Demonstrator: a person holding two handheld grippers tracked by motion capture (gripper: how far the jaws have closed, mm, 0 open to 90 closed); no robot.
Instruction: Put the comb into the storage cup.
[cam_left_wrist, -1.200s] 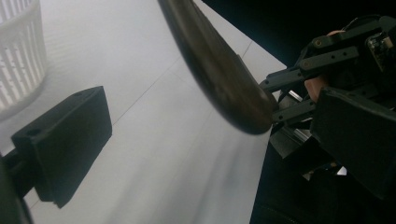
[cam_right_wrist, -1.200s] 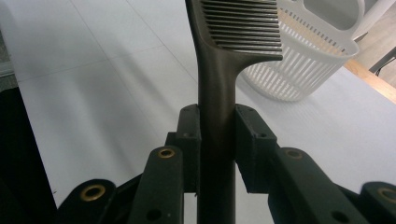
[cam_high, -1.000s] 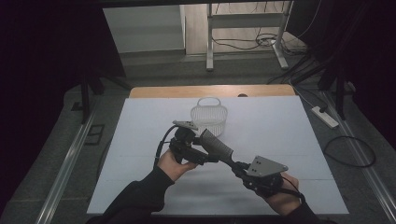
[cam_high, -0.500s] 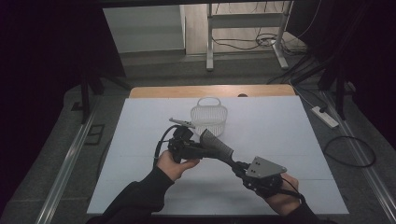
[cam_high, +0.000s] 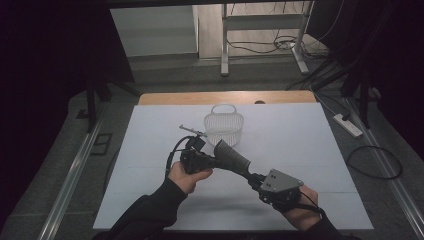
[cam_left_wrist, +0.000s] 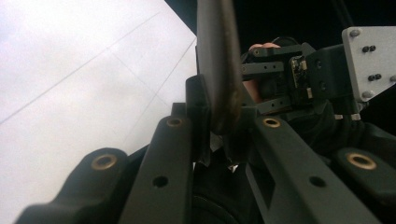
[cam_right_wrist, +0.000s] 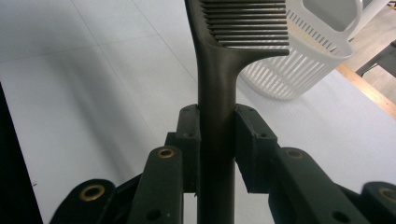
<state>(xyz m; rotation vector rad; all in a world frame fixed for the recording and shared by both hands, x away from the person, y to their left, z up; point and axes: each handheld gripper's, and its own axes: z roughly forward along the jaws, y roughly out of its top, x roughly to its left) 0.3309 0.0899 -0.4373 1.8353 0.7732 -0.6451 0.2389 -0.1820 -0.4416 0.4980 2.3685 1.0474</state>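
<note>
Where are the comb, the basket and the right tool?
comb (cam_right_wrist: 215, 107), right gripper view, on its dark handle below the teeth.
basket (cam_high: 223, 129), high view, on its slatted white side wall.
right tool (cam_right_wrist: 215, 128), right gripper view, midway between the pads clamping the handle.

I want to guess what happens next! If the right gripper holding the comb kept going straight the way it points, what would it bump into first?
Probably the white basket. The right gripper is clamped on the comb handle, and the basket stands beyond the comb's teeth, slightly to one side, so it might only graze it.
</note>
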